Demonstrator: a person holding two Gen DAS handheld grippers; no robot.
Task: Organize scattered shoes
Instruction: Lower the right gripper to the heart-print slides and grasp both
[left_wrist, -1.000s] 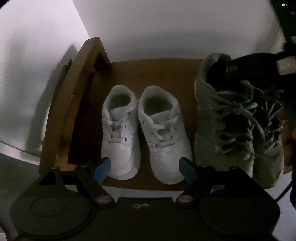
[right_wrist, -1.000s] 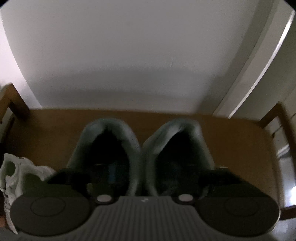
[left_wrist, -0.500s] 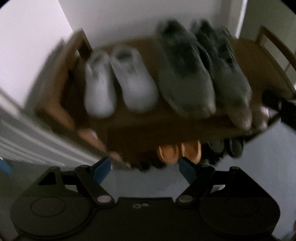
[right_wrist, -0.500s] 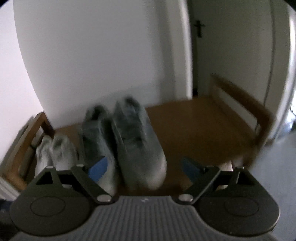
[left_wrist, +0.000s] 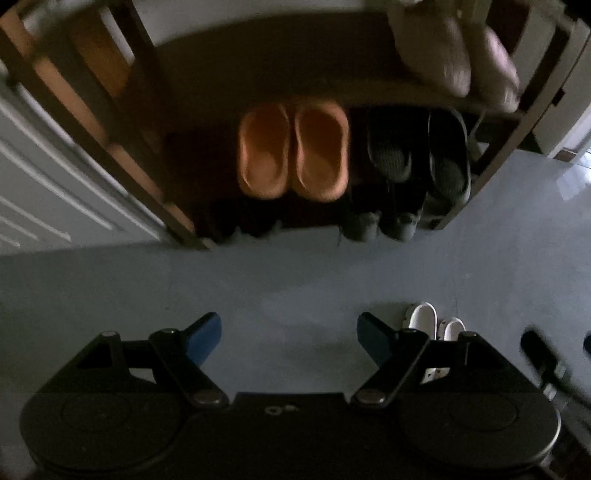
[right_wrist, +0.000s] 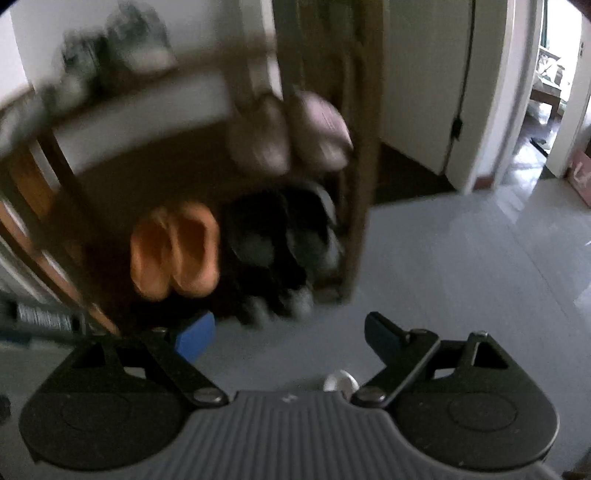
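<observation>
A wooden shoe rack (left_wrist: 147, 155) (right_wrist: 360, 206) stands ahead of both grippers. It holds orange slippers (left_wrist: 293, 149) (right_wrist: 177, 251), dark sandals (left_wrist: 421, 151) (right_wrist: 280, 229) and pinkish slippers (left_wrist: 458, 59) (right_wrist: 291, 129); grey sneakers (right_wrist: 118, 40) sit blurred on top. A pair of small white shoes (left_wrist: 436, 325) lies on the floor right of my left gripper (left_wrist: 290, 336), which is open and empty. My right gripper (right_wrist: 288, 334) is open and empty; a white shoe tip (right_wrist: 340, 380) peeks out below it.
The grey floor (left_wrist: 258, 280) (right_wrist: 461, 273) stretches in front of the rack. A white panelled door (left_wrist: 40, 177) is at left. A doorway (right_wrist: 546, 103) opens at right. A dark object (left_wrist: 543, 354) lies on the floor at far right.
Both grippers have pulled back and down from the rack's top shelf, away from the sneakers. The lower shelves and the floor are now in view. Both stay open.
</observation>
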